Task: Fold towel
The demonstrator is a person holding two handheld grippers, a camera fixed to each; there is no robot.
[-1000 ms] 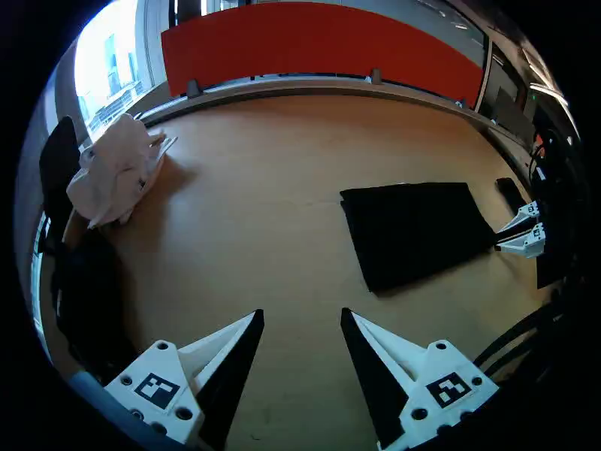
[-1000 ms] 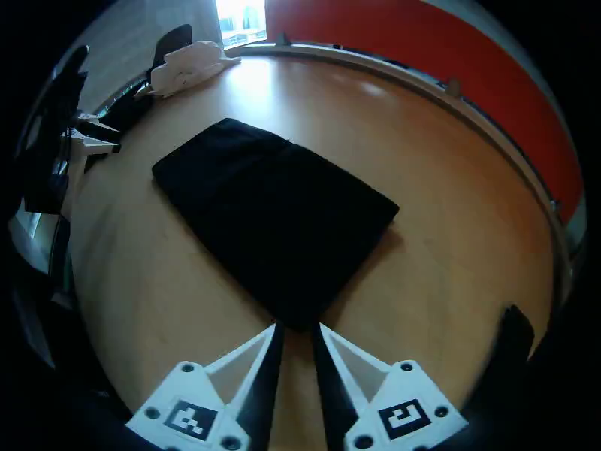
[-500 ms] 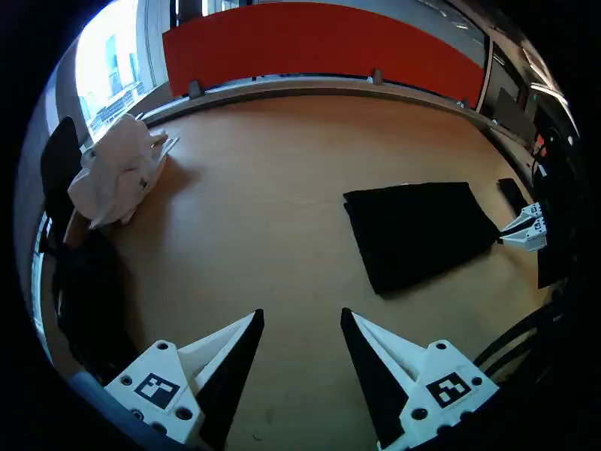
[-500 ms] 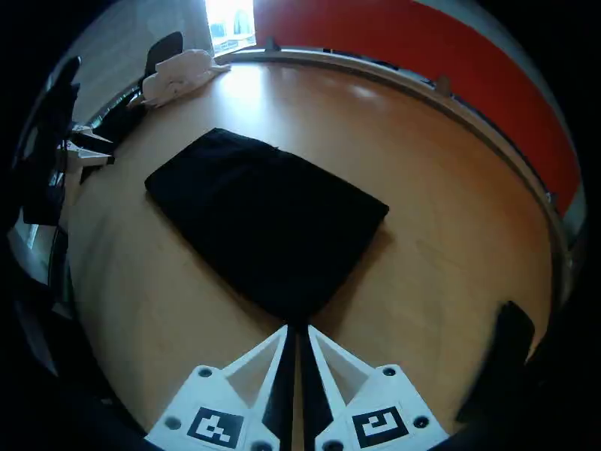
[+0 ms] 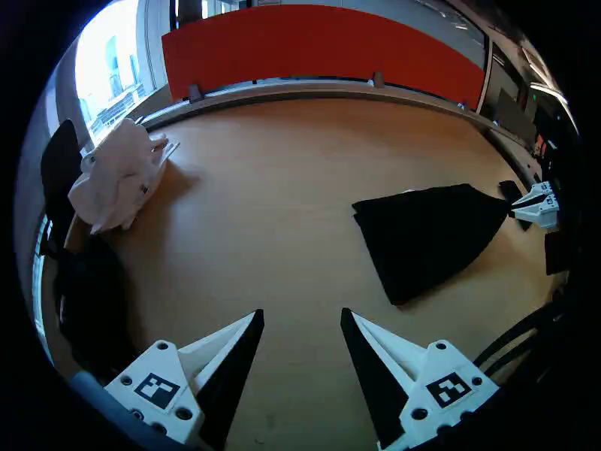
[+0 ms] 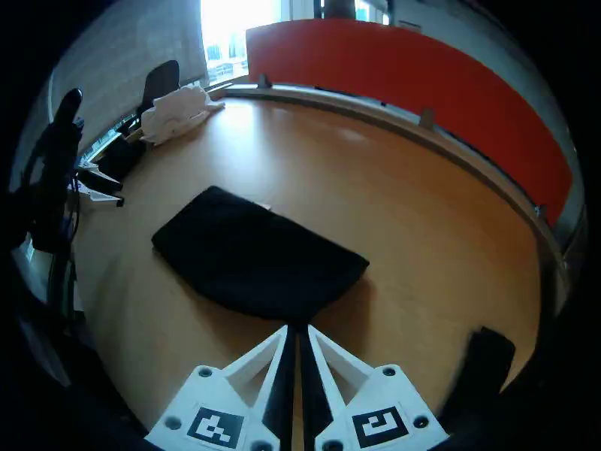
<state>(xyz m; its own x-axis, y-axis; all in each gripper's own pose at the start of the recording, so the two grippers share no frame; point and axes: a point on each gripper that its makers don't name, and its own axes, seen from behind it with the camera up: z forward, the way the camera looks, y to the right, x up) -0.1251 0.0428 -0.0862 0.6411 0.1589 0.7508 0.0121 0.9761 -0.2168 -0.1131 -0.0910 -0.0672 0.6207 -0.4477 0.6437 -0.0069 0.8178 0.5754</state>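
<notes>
A black towel (image 5: 424, 233) lies on the wooden table (image 5: 263, 203), right of centre in the left gripper view. Its far right corner is drawn up into a point. My right gripper (image 5: 513, 208) pinches that corner. In the right gripper view the towel (image 6: 255, 259) spreads out ahead, and my right gripper (image 6: 298, 329) is shut on its near corner, which is raised off the table. My left gripper (image 5: 300, 312) hangs open above bare table, well short of the towel. It also appears far off as the left gripper (image 6: 120, 193) at the table's left edge, held by a person's arm.
A heap of white cloth (image 5: 116, 173) sits at the table's far left corner, beside a black chair (image 5: 56, 161). A red partition (image 5: 323, 41) runs along the table's far edge. A small black object (image 6: 484, 361) lies near the right gripper.
My right gripper has gone from slightly open to shut on the towel's corner and lifted it, pulling the flat towel into a tented shape. My left gripper has stayed put.
</notes>
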